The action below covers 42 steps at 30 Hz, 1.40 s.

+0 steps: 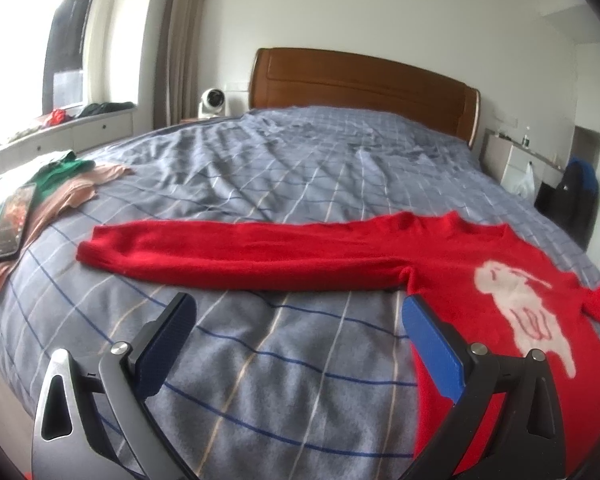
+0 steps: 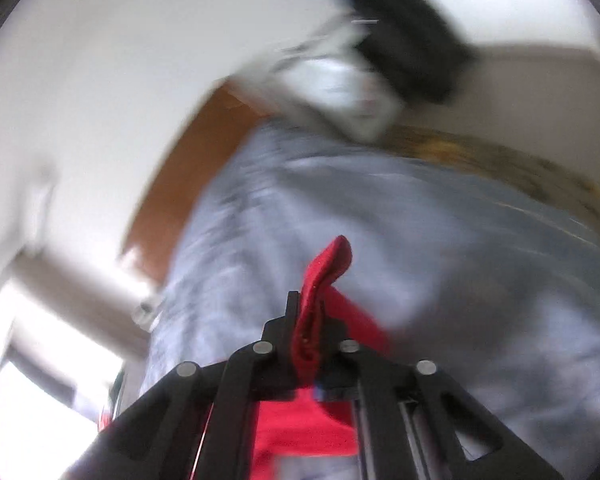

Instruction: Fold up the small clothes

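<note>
One red sweater [image 1: 440, 256] lies on the bed [image 1: 300, 168], on a grey-blue cover with a checked pattern. In the left wrist view we see its one sleeve [image 1: 236, 256] stretched flat toward the left, and the body with a white figure [image 1: 520, 304] on it lies at the right side. At the far right edge of this view a second piece of the red cloth stands lifted up from the bed.

Our left tool [image 1: 300, 320] hangs above the cover, just in front of the flat sleeve. Its two blue pads [image 1: 432, 344] stand wide apart and nothing is between them; the right pad is over the edge of the sweater body, but we cannot tell if it touches.

In the right wrist view, which is much blurred, our right tool [image 2: 310, 332] is closed together on a fold of the red cloth [image 2: 324, 276]. The cloth sticks out above the fingers and also hangs down below them.

On the left side of the bed there is a small pile of other clothes [image 1: 60, 184], green and pale pink, and a phone [image 1: 12, 224] lies on top of it. Behind the bed we see a wooden headboard [image 1: 360, 88], and a small white fan [image 1: 212, 102] stands to its left.
</note>
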Motion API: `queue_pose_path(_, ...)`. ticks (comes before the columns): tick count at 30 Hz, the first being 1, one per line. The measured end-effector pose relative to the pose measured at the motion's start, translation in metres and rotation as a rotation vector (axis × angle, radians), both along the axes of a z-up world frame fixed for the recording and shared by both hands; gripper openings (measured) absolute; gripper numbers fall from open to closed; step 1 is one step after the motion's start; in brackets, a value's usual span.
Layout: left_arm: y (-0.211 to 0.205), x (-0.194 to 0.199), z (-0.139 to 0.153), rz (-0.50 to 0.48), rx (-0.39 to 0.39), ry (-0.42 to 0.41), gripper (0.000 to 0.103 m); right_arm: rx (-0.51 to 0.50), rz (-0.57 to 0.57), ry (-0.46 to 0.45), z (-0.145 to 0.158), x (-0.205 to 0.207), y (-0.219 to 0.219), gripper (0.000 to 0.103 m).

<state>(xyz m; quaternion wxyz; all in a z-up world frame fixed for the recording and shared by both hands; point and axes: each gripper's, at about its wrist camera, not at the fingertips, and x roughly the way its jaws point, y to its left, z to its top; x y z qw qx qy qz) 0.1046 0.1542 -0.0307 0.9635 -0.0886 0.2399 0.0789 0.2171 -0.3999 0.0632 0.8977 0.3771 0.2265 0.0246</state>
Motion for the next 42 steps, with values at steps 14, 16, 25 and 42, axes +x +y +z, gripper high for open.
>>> queue_pose_path(14,0.023,-0.004,-0.006,0.076,0.046,0.019,0.103,0.015,0.768,0.165,-0.051,0.12,0.345,0.08)
queue_pose_path(16,0.028,-0.004,-0.007,0.081,0.032,0.028,0.103,0.005,0.763,0.18,-0.063,0.115,0.336,0.08)
queue_pose_path(25,0.008,0.007,-0.016,0.02,0.054,0.087,0.103,-0.311,0.467,0.2,-0.098,0.046,0.191,0.08)
queue_pose_path(42,-0.025,0.013,-0.02,-0.042,0.124,0.104,0.103,-0.36,0.043,0.137,-0.14,-0.064,0.066,0.082)
